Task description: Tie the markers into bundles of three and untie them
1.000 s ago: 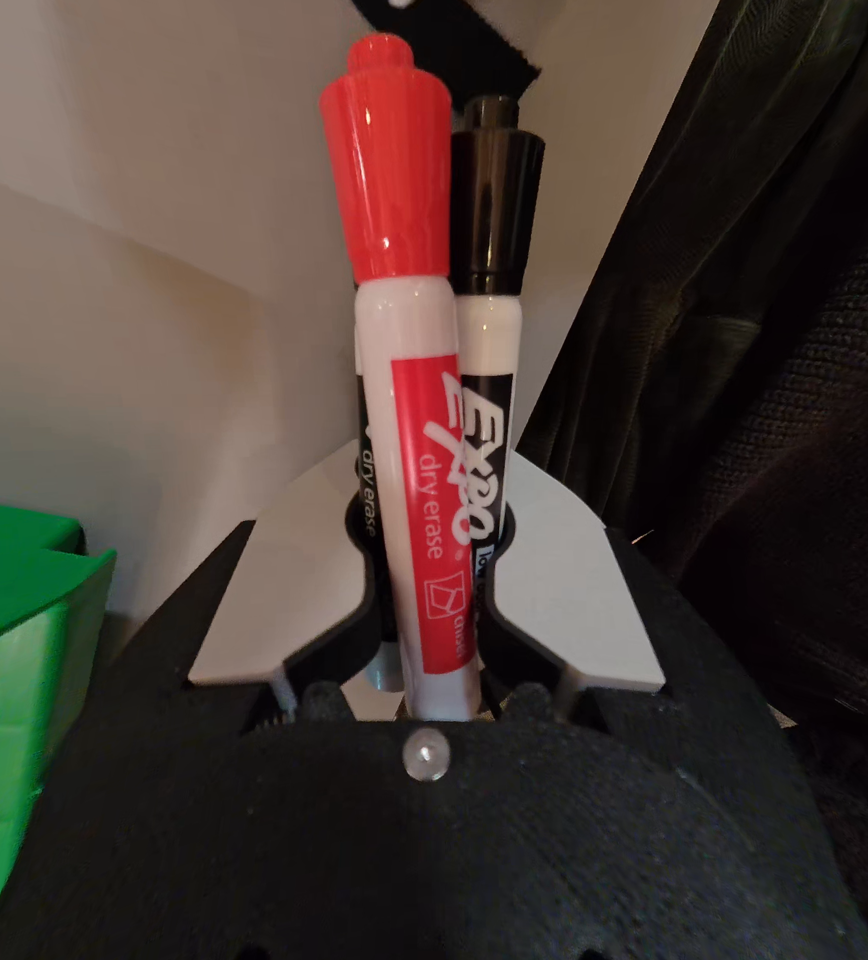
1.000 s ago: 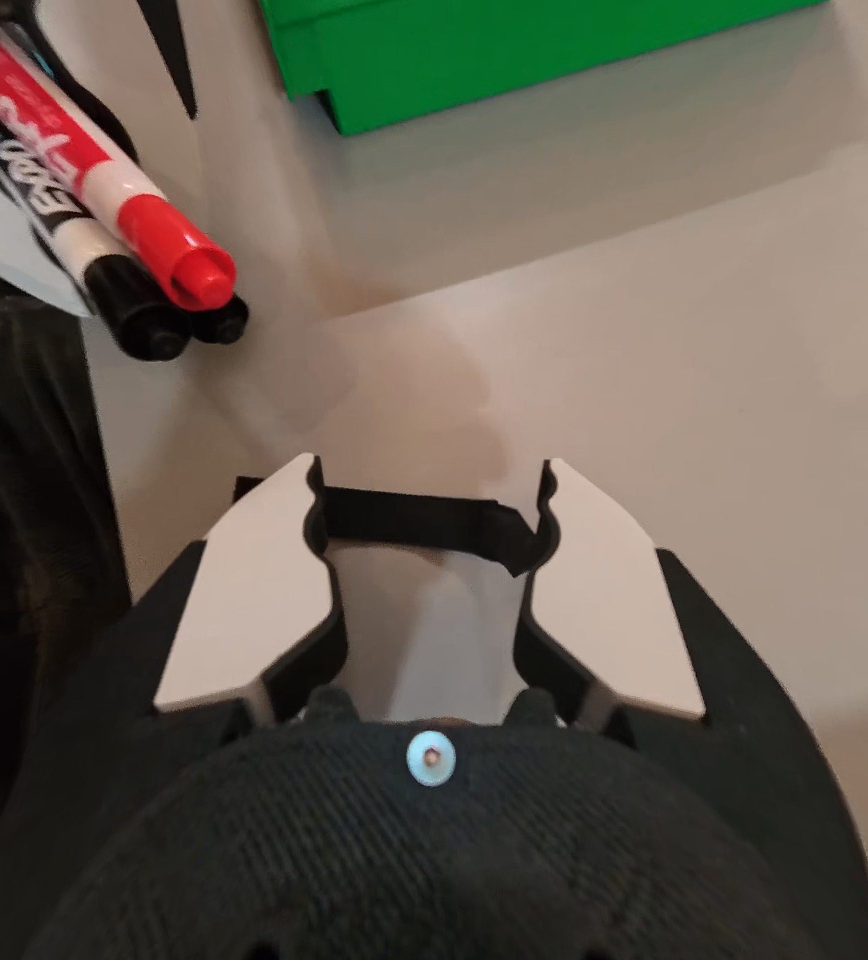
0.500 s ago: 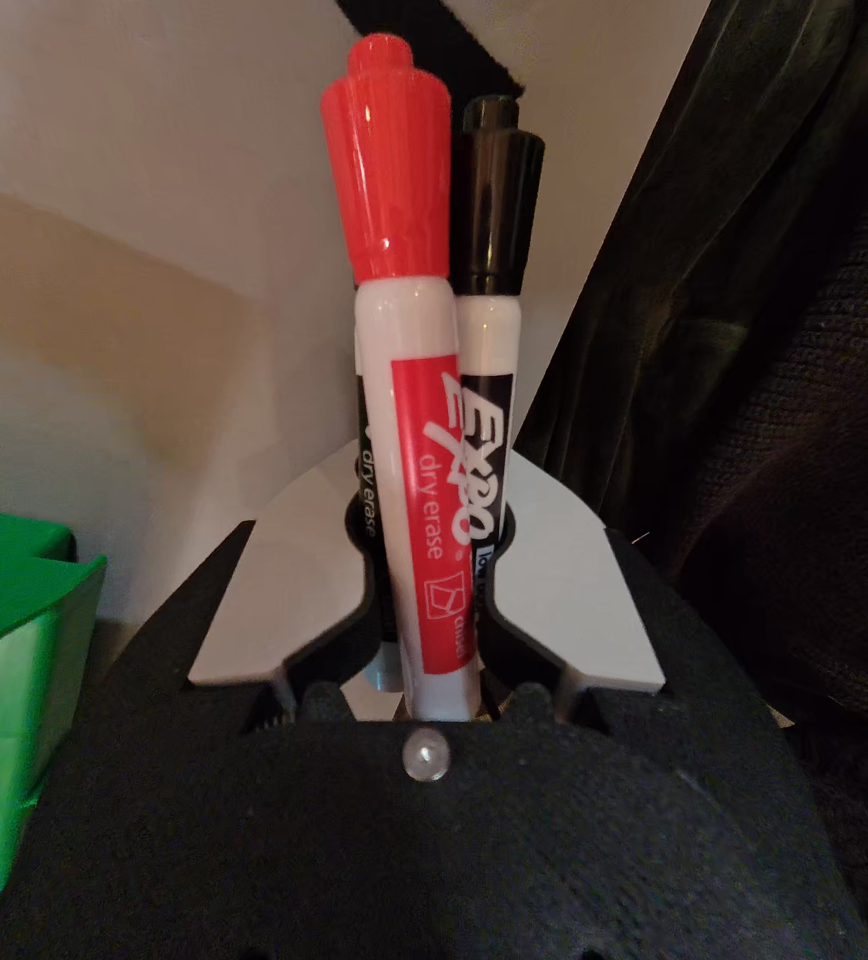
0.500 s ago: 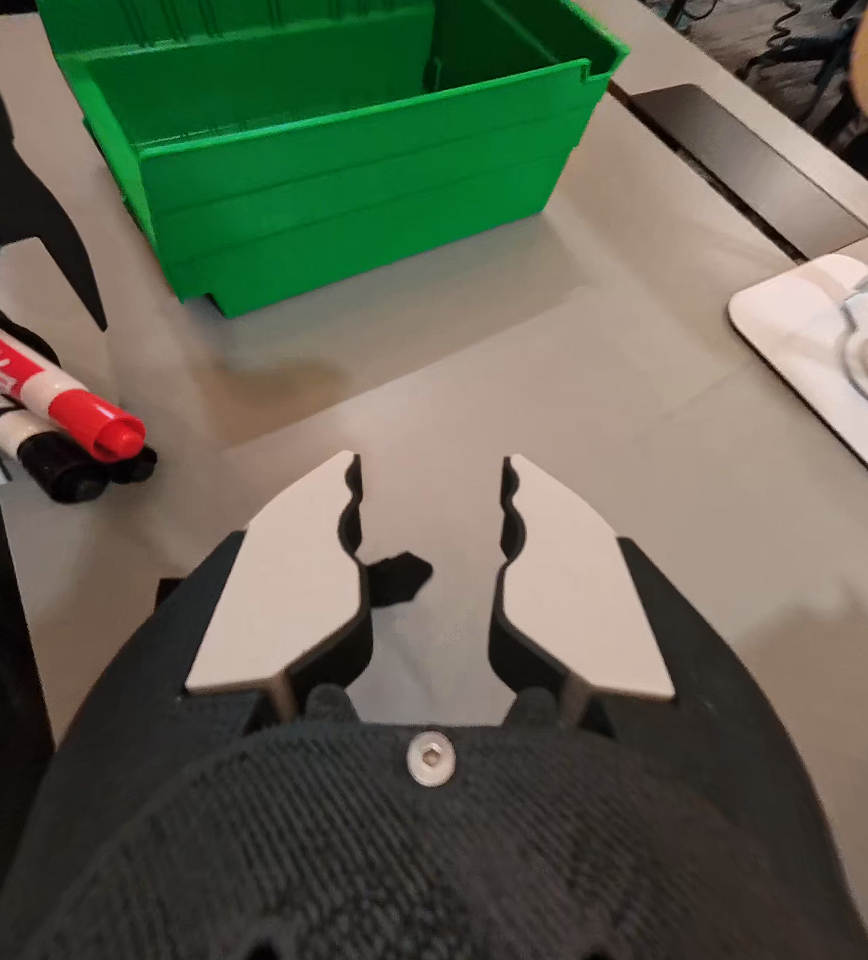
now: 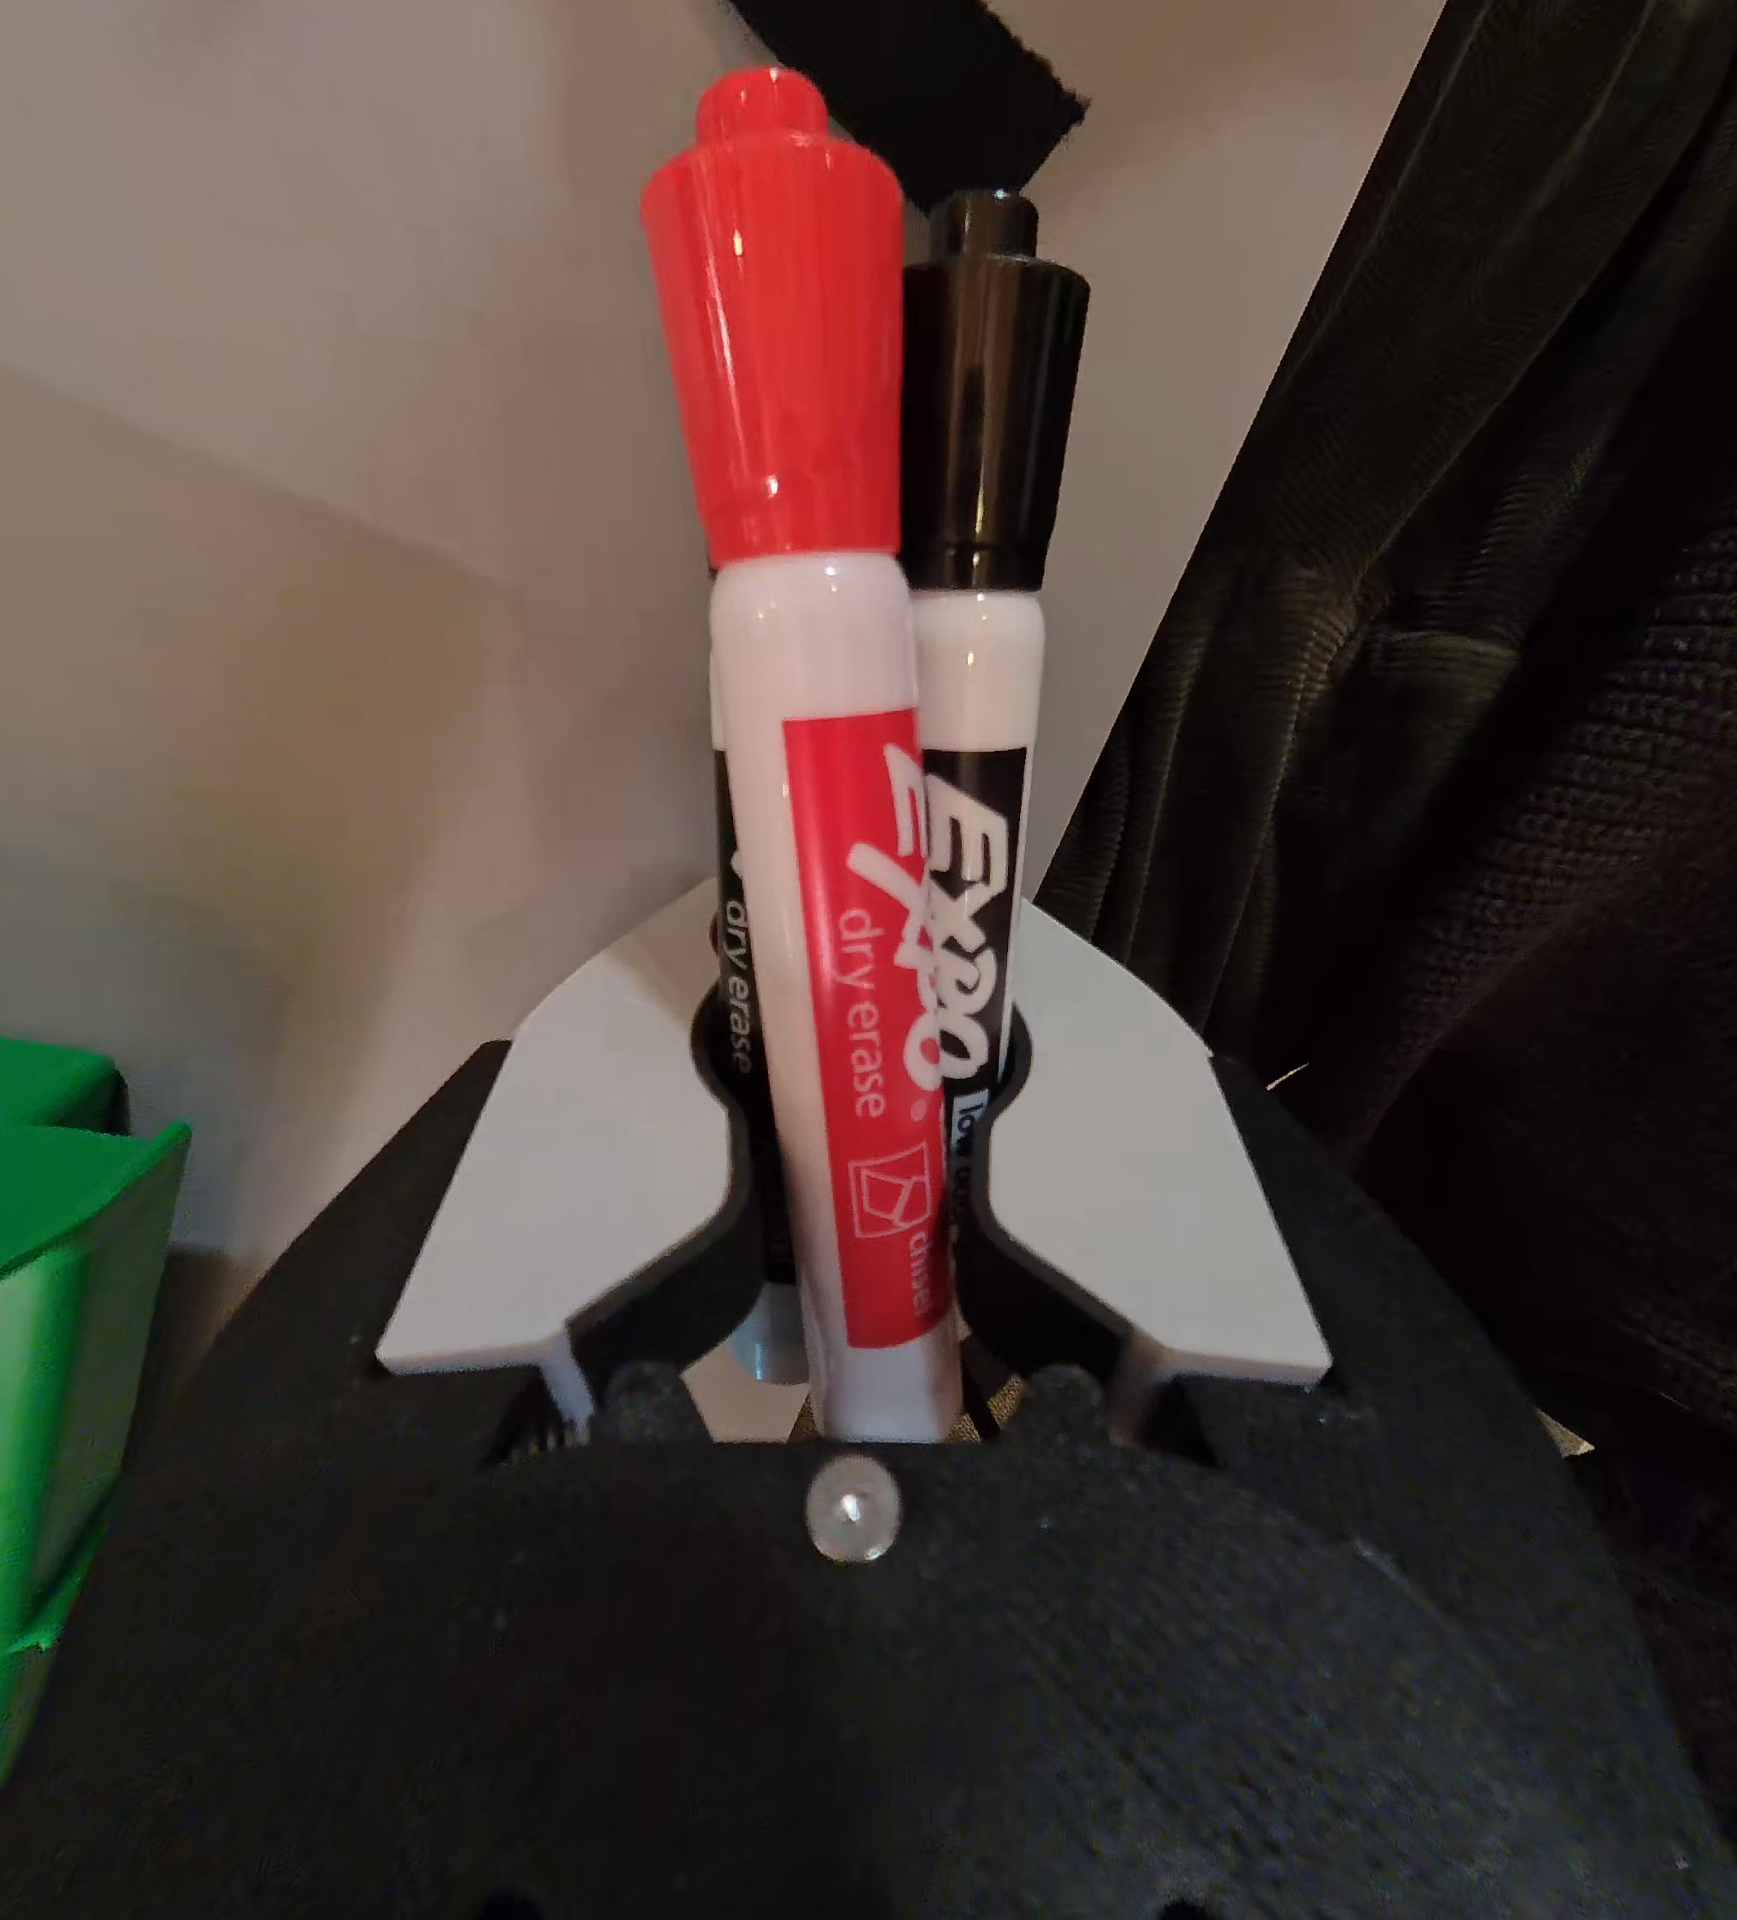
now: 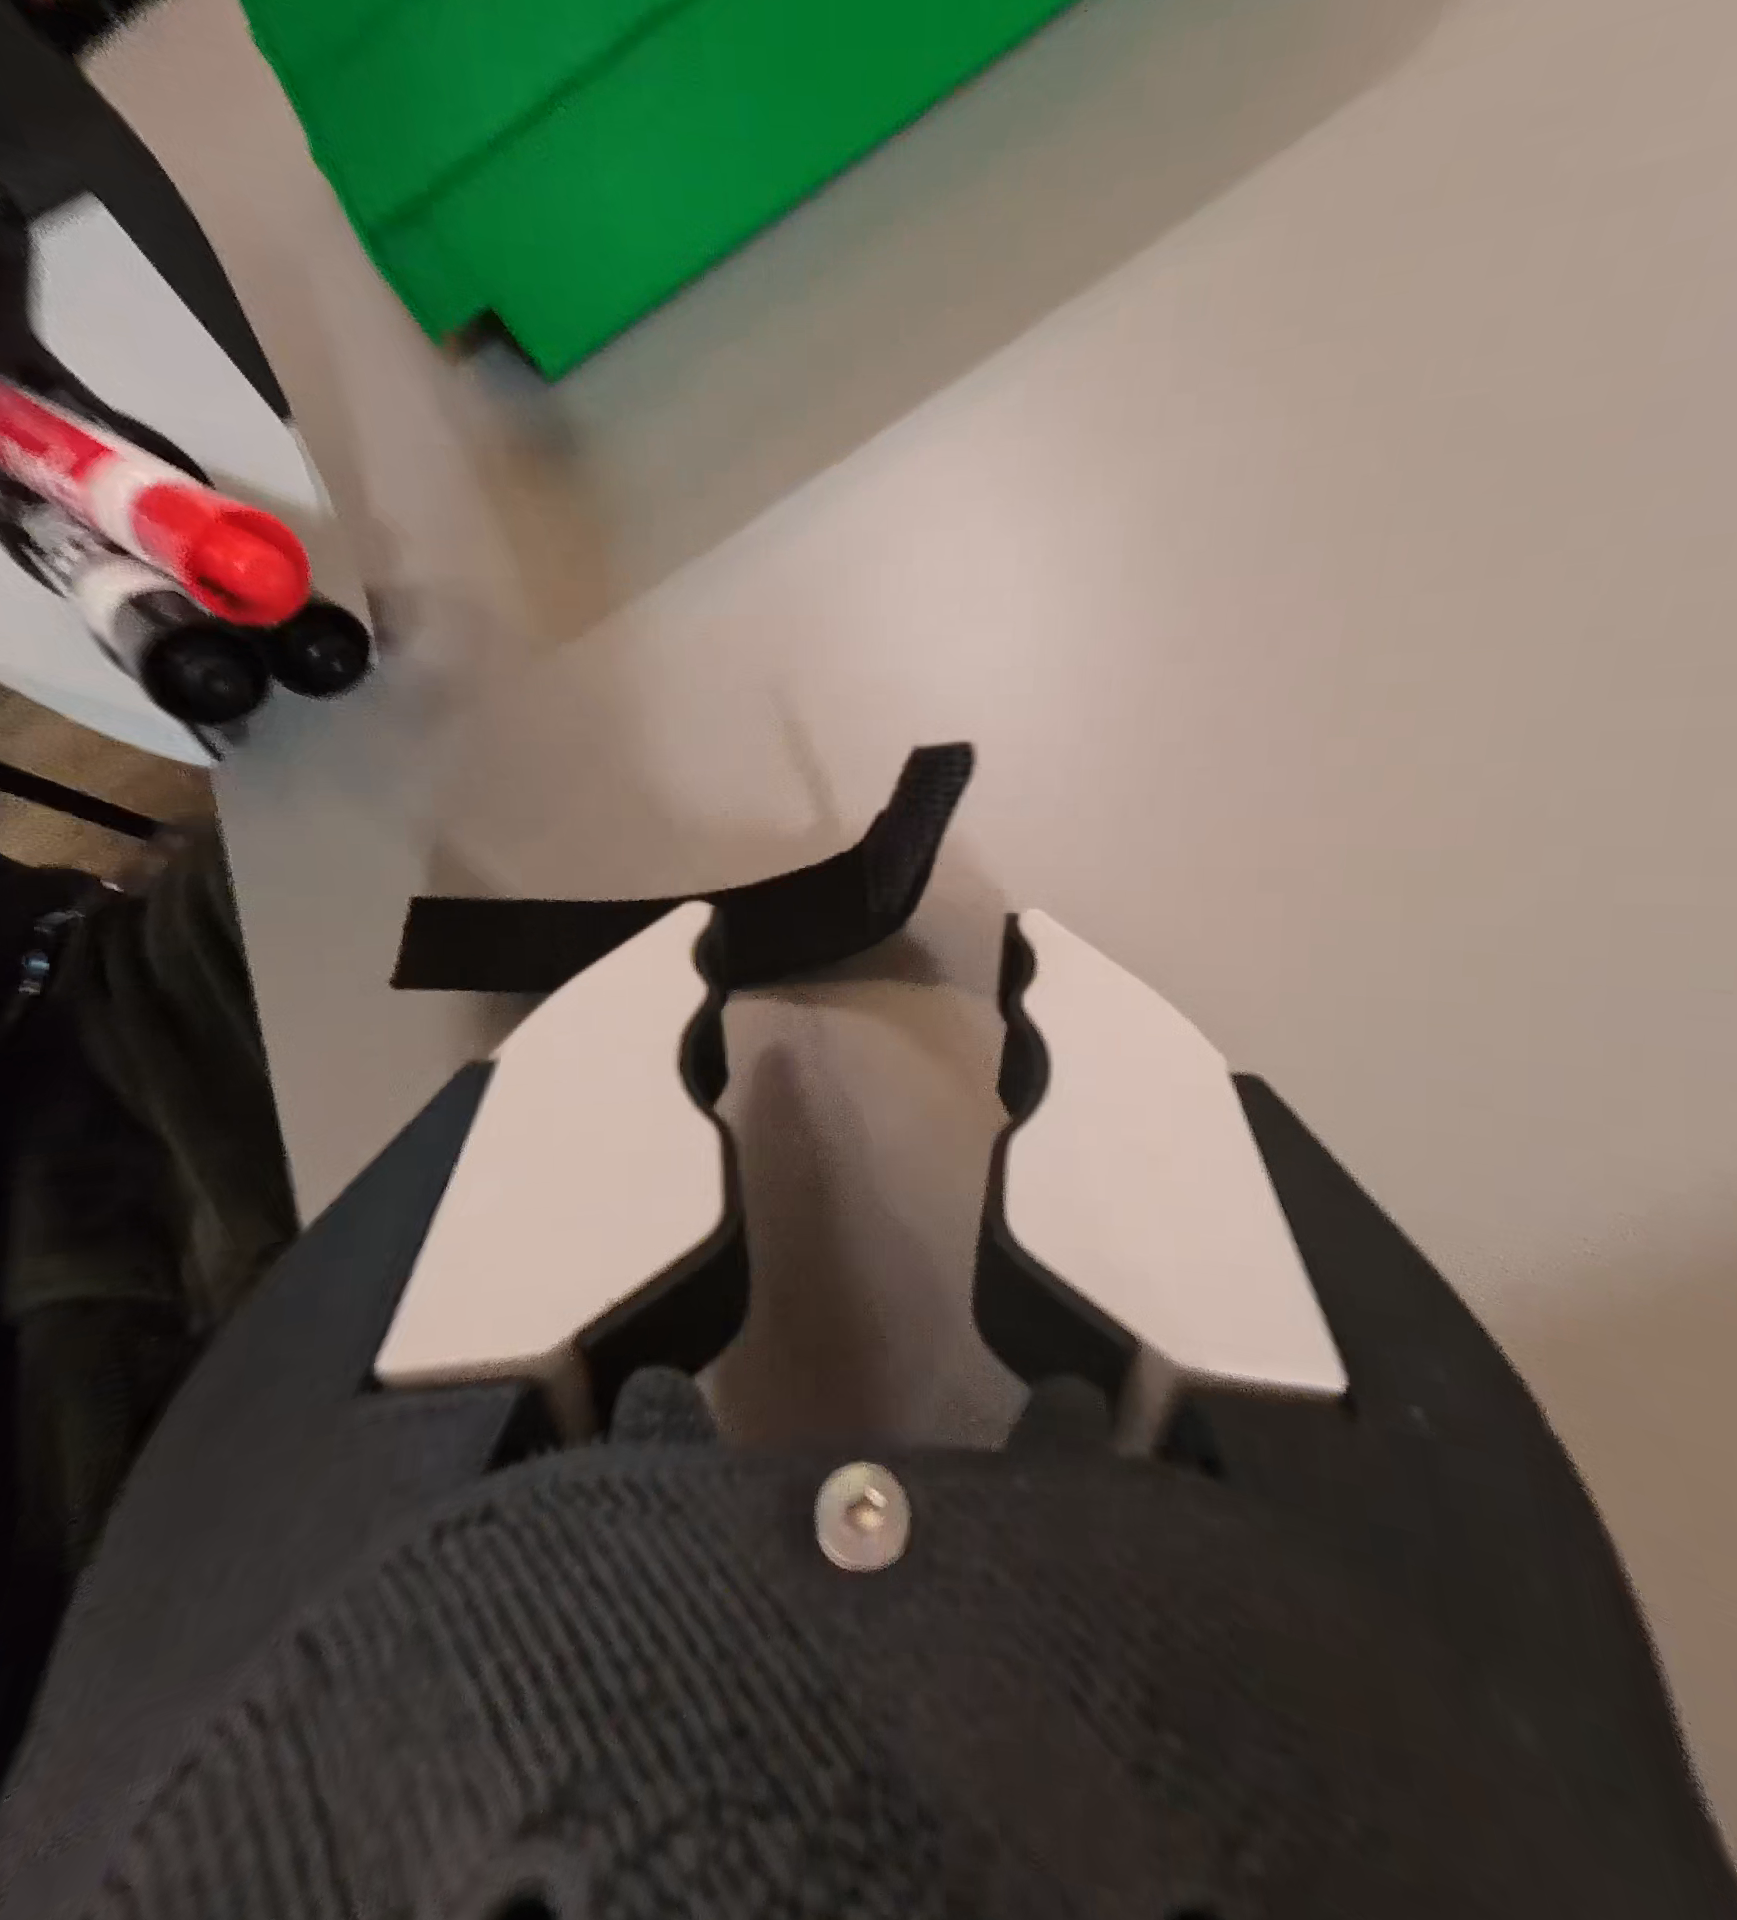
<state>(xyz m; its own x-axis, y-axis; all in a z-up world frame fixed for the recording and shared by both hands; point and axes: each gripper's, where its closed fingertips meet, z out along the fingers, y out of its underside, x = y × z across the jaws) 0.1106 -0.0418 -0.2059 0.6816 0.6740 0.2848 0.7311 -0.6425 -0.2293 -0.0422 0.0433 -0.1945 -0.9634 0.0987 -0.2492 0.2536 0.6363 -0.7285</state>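
Note:
My left gripper (image 5: 859, 956) is shut on a bundle of dry-erase markers. A red-capped marker (image 5: 822, 727) lies in front, a black-capped marker (image 5: 989, 582) beside it, and a third black one is mostly hidden behind. The bundle also shows in the right wrist view (image 6: 168, 561), held above the table at the upper left. My right gripper (image 6: 859, 935) is open and empty just above a black fabric strap (image 6: 635, 930) that lies on the grey table (image 6: 1363, 727) with one end curling up. The strap's end shows in the left wrist view (image 5: 905, 114) beyond the marker caps.
A green plastic bin (image 6: 635, 156) stands at the back of the table, and its corner shows in the left wrist view (image 5: 2, 1299). A person's dark clothing (image 5: 1518, 727) fills the right of the left wrist view and shows at the table's left edge (image 6: 64, 1143). Some 20 cm of space lies between my two pairs of fingers.
My right gripper has tipped down and come back over the strap, with the bin sliding to the top of its view. The left gripper holds the markers as before, shifted only slightly.

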